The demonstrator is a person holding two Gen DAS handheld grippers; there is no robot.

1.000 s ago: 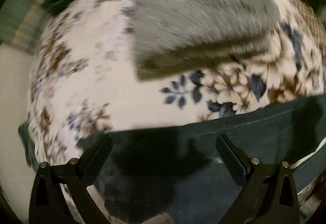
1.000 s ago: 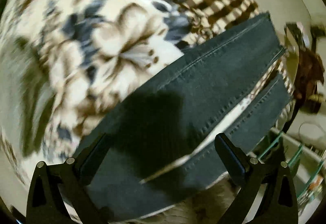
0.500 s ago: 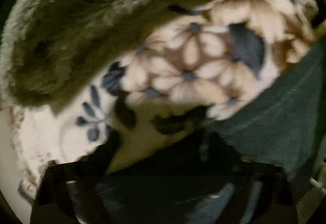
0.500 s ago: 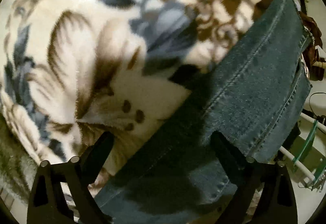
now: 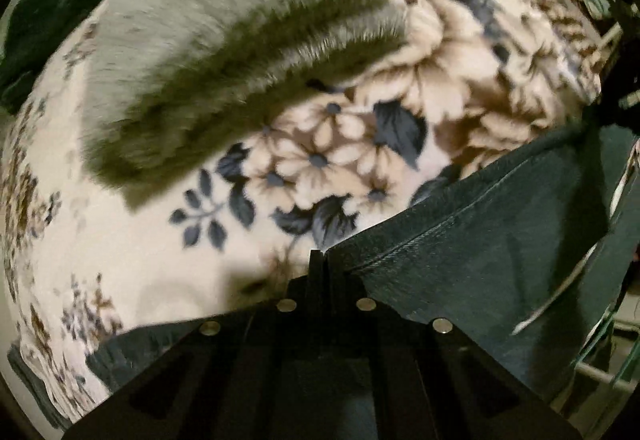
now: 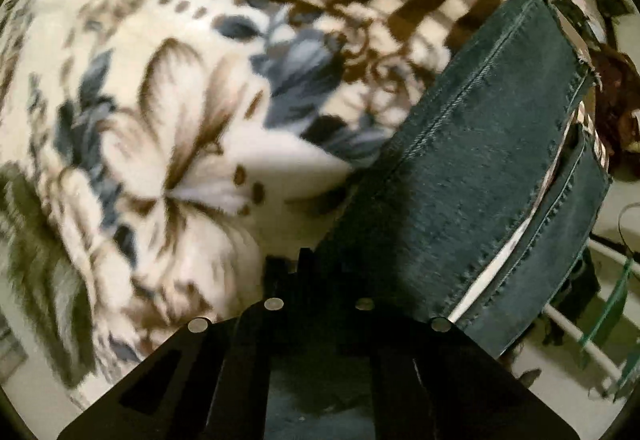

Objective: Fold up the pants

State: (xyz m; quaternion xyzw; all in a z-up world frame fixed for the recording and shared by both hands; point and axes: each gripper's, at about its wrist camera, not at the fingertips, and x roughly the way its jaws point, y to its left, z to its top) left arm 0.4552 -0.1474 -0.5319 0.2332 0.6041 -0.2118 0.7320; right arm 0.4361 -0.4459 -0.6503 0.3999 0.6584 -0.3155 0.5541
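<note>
Left tongs (image 5: 320, 260) pressed together on edge of dark denim pants (image 5: 500, 240), low over floral blanket (image 5: 160, 260). Right tongs (image 6: 306, 260) likewise clamped on pants (image 6: 500, 160) edge. Grey fuzzy fabric (image 5: 240, 60) lying beyond.

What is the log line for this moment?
left tool: shut on pants | right tool: shut on pants | pants on blanket
</note>
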